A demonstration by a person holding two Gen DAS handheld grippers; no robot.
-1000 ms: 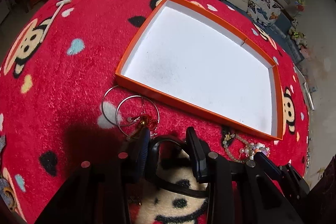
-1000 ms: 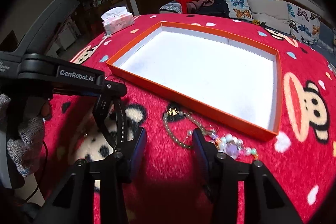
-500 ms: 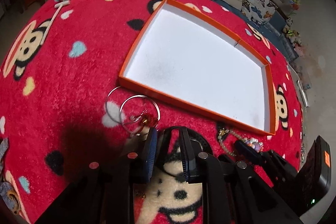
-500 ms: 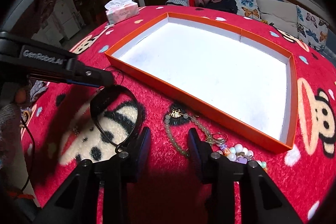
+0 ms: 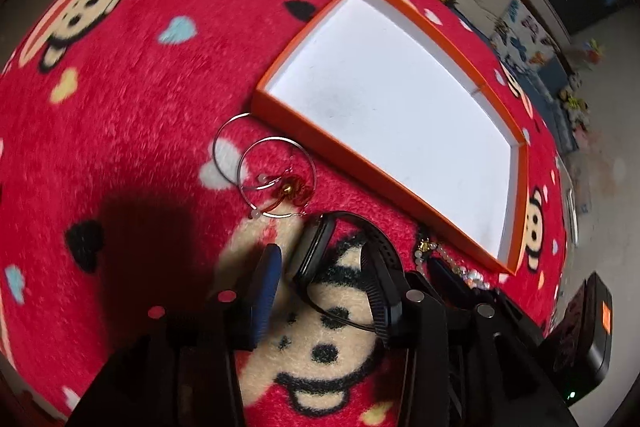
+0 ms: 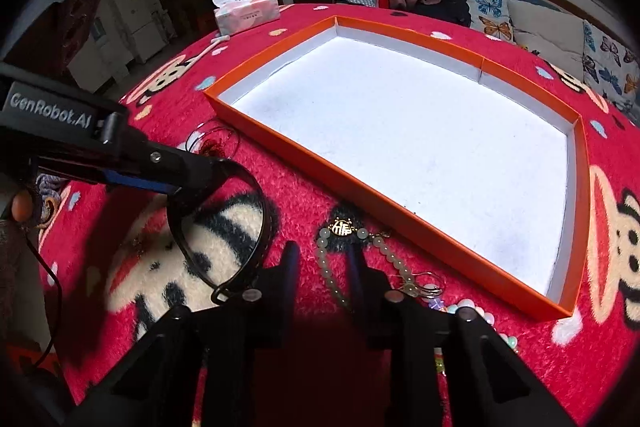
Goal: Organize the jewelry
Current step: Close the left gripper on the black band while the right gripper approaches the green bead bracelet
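with the left gripper [image 5: 320, 273] part open astride the black watch [image 5: 316, 253] and the right gripper [image 6: 322, 259] narrowed astride the bead bracelet [image 6: 332, 277], neither clearly pinched, squarer bites are advised before the empty orange tray [image 6: 304, 163] beyond.

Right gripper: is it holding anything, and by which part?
Nothing yet. The right gripper has just been closing around the left strand of the bead bracelet, but its pads do not press on it.
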